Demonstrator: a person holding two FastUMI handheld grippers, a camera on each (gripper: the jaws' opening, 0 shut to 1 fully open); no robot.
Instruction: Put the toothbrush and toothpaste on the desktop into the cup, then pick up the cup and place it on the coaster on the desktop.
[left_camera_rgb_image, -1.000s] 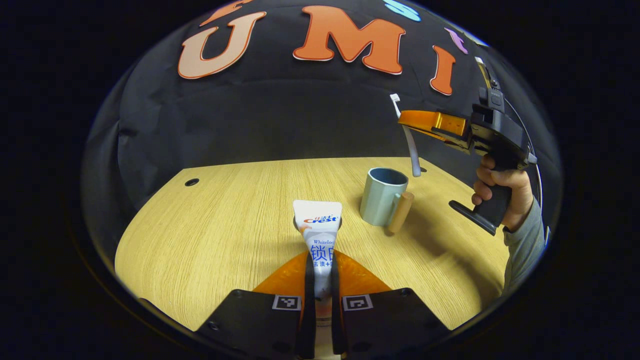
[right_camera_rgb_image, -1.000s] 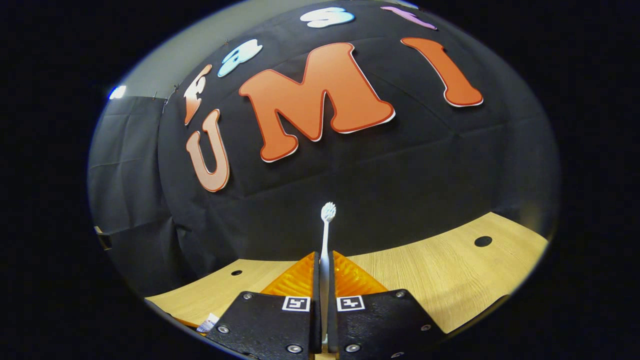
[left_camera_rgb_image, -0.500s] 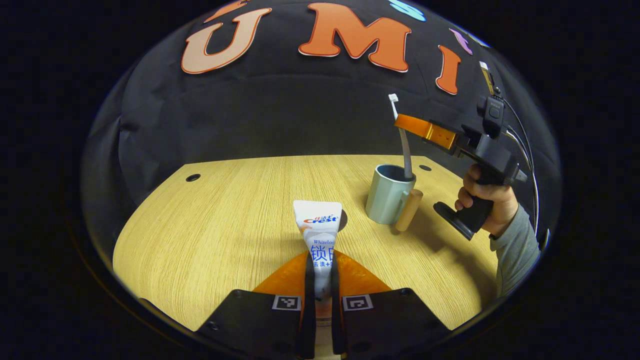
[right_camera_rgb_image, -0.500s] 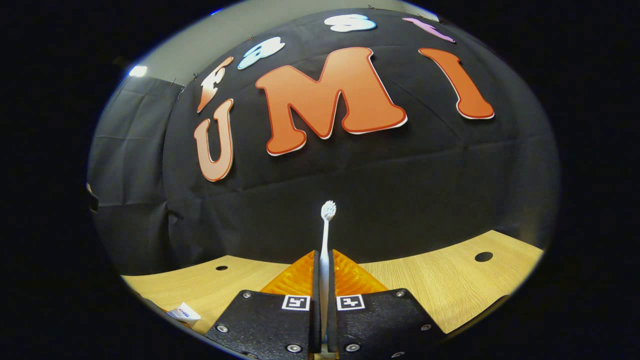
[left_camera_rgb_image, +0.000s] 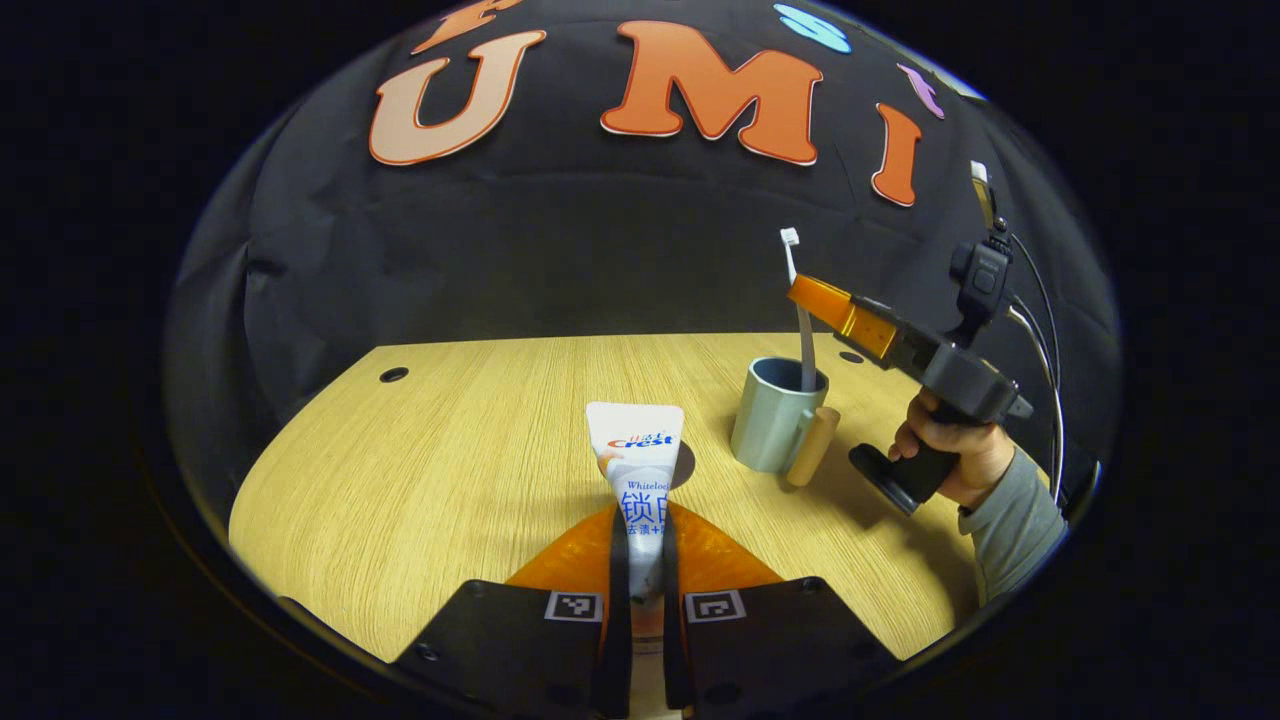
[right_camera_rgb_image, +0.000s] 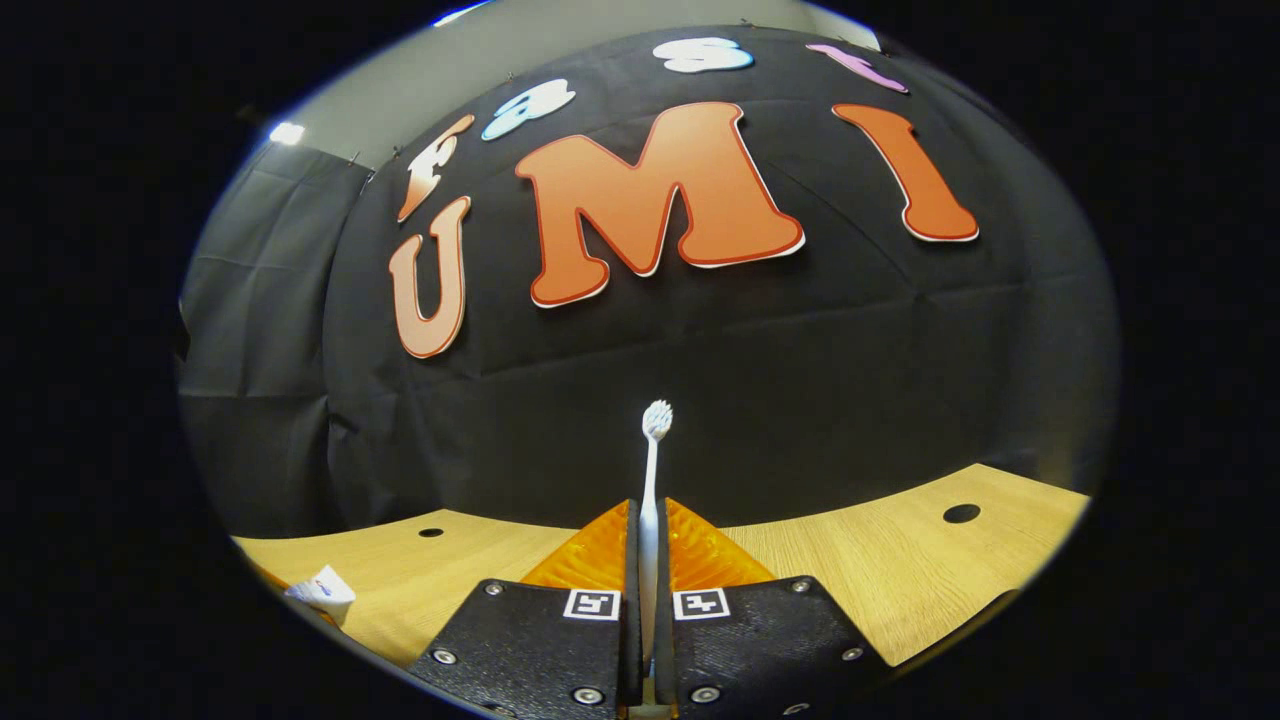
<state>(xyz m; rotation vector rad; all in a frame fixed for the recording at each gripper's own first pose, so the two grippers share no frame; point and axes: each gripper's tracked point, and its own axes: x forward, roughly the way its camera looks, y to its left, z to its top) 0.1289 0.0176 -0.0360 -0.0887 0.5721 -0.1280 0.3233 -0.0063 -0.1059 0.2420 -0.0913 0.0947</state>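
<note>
The toothbrush stands nearly upright, bristle head up and handle end down inside the cup; its long axis runs top to bottom. The right gripper pinches its shaft above the rim, fingers closed narrow on it — in the right gripper view the brush rises straight between the fingers with its head toward the wall. A hand grips the handle to the right of the cup. The cup sits on the desk, its wooden handle facing front-right. The toothpaste points away from the camera, flat crimped end forward, held by the left gripper — fingers tight on its lower part. Bare desk lies to the left; the far edge meets the wall behind the cup.
</note>
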